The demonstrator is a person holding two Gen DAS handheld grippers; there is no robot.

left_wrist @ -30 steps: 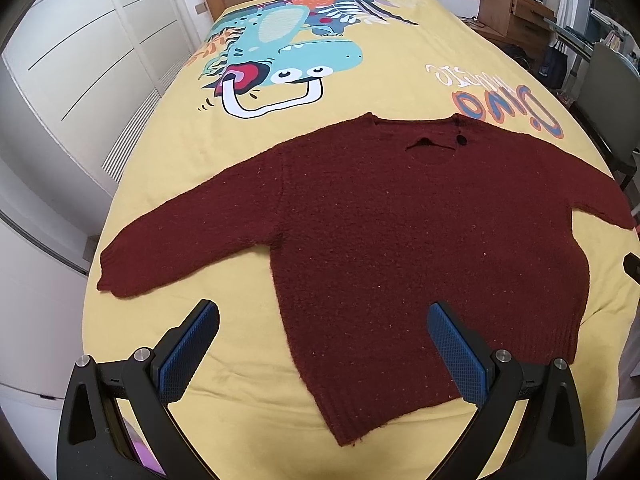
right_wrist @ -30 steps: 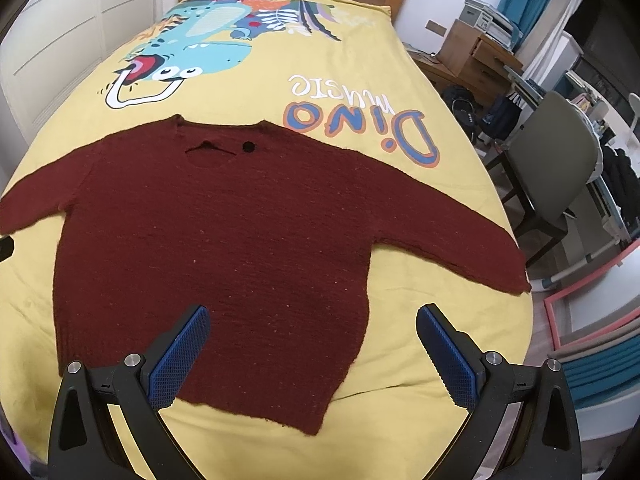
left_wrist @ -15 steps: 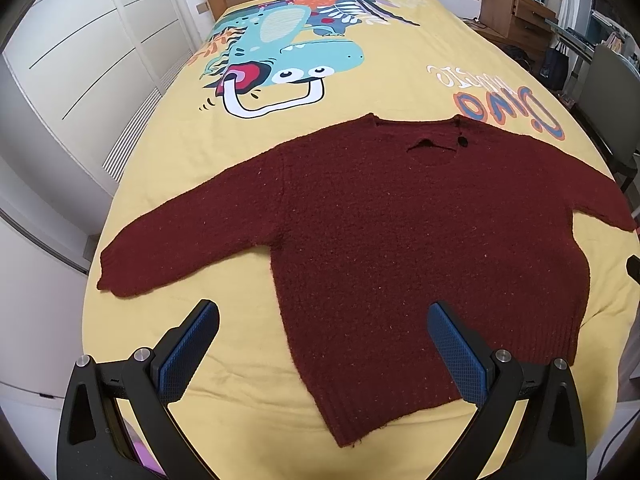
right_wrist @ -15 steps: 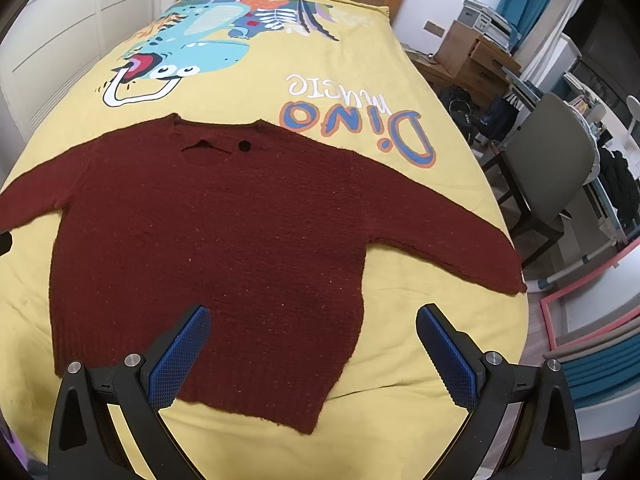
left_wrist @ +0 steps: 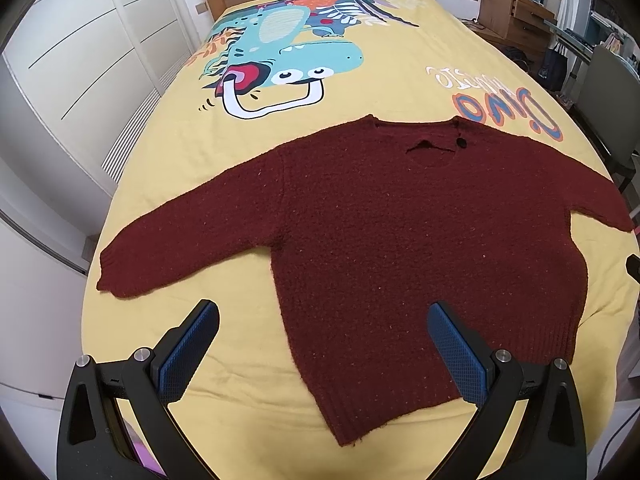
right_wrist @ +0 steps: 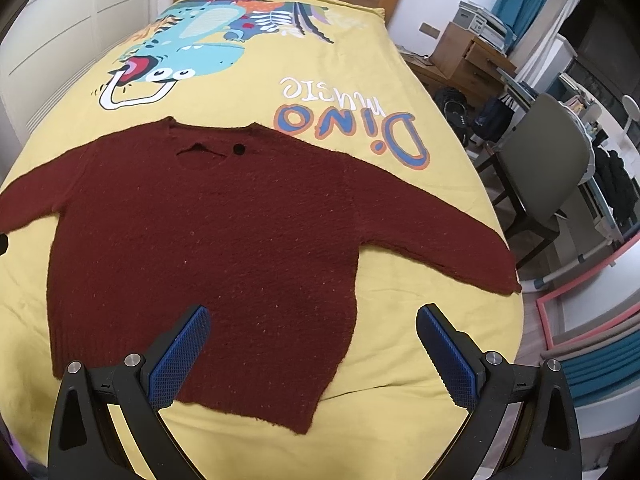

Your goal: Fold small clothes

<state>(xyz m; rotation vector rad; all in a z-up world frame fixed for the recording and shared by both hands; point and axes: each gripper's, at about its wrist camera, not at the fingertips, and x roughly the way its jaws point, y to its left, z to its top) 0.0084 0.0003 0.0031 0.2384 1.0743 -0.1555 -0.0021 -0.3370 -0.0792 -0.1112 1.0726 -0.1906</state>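
Held wide apart and empty, the left gripper [left_wrist: 322, 344] is poised above the near hem of the maroon sweater [left_wrist: 400, 240], which is spread flat on the yellow bedspread [left_wrist: 168, 160]; its left sleeve [left_wrist: 180, 244] could be dragged if only one knit layer is pinched. From the right wrist view, the right gripper [right_wrist: 312, 348] is likewise seen gaping and empty over the hem, and the right sleeve [right_wrist: 440, 236], lying by the bed's edge, could be pulled off the side.

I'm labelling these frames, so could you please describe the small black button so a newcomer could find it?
Start at the yellow dinosaur-print bedspread, where a dark red knitted sweater lies flat. Near its neckline sits a small round black button, the only black spot on the red knit.
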